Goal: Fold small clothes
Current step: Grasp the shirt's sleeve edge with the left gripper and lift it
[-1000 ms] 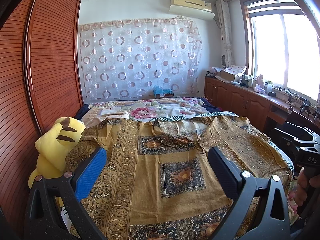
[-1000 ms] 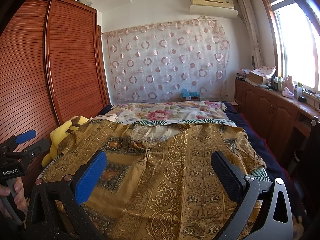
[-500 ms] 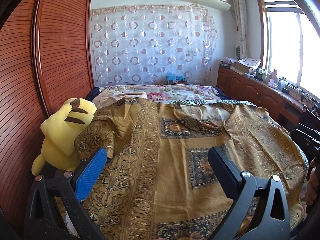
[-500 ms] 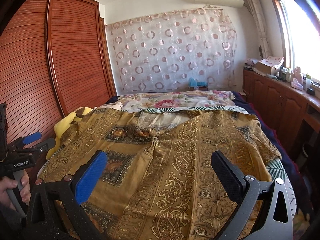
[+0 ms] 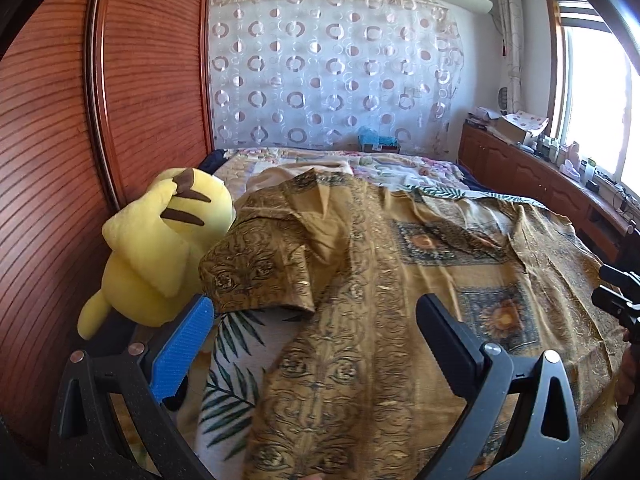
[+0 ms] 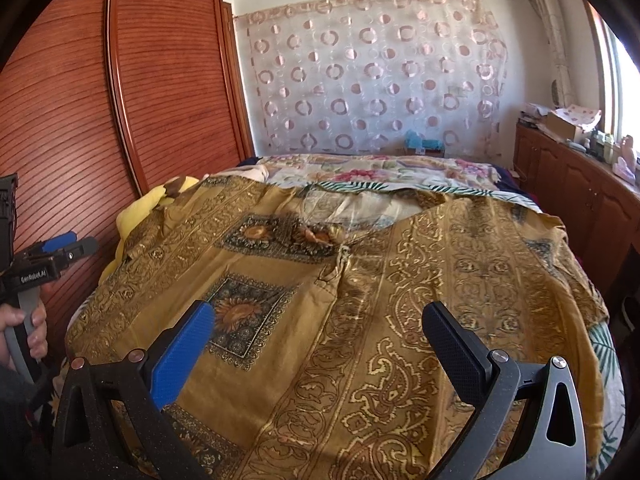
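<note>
A golden-brown patterned shirt (image 5: 380, 280) lies spread flat on the bed; it also fills the right wrist view (image 6: 380, 300). Its left short sleeve (image 5: 256, 276) lies beside the plush toy. My left gripper (image 5: 316, 328) is open and empty, hovering over the shirt's left side just in front of that sleeve. My right gripper (image 6: 316, 336) is open and empty above the shirt's lower middle. The left gripper also shows at the left edge of the right wrist view (image 6: 76, 242), and part of the right gripper shows at the right edge of the left wrist view (image 5: 620, 296).
A yellow plush toy (image 5: 160, 248) sits at the bed's left edge against the wooden wardrobe (image 5: 80, 140). A leaf-print bedsheet (image 5: 236, 352) shows under the shirt. A floral quilt (image 6: 380, 172) lies at the far end. Wooden cabinets (image 6: 580, 184) run along the right under the window.
My left gripper has moved left and lower toward the shirt's left sleeve and the plush toy. My right gripper has moved forward and lower over the shirt. Both stay open.
</note>
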A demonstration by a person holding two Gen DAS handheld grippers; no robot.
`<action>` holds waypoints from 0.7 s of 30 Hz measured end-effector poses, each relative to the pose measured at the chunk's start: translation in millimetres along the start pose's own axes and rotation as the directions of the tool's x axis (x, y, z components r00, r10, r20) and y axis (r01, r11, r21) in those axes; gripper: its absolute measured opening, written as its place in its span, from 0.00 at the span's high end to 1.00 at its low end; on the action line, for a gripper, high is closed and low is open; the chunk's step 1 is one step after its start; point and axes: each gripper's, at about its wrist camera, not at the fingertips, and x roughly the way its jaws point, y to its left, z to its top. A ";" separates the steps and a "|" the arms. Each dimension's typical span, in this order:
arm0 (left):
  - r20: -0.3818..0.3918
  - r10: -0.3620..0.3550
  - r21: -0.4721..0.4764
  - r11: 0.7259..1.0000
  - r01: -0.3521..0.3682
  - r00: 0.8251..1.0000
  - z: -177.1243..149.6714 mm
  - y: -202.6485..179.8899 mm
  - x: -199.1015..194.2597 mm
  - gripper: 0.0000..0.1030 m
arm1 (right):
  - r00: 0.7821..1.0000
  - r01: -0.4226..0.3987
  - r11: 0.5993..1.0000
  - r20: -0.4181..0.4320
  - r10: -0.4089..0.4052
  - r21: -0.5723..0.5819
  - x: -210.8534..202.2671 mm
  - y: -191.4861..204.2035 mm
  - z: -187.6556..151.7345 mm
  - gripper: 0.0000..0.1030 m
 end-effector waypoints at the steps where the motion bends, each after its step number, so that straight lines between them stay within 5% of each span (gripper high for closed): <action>1: -0.007 -0.005 -0.003 1.000 0.005 1.000 0.0 4.1 3.8 0.01 | 1.000 -0.001 1.000 -0.010 0.001 -0.007 2.4 -1.6 0.9 0.00; 5: -0.061 0.014 0.008 1.000 -0.013 0.998 1.3 24.2 35.5 0.01 | 0.999 0.000 0.999 -0.044 -0.002 -0.037 14.6 -3.2 6.4 0.00; 7: -0.093 0.013 0.014 1.000 -0.012 0.996 0.4 29.4 48.5 0.09 | 0.998 0.000 0.999 -0.059 -0.003 -0.050 18.6 -4.8 10.9 0.00; 14: -0.202 -0.009 -0.082 0.997 -0.008 0.979 -7.4 70.8 86.4 0.15 | 0.996 0.011 0.996 -0.082 -0.019 -0.090 30.7 -3.8 25.0 0.00; 21: -0.298 -0.005 0.023 1.000 0.012 0.955 -7.6 65.7 105.8 0.15 | 0.995 0.027 0.992 -0.096 -0.039 -0.121 43.0 7.8 21.0 0.00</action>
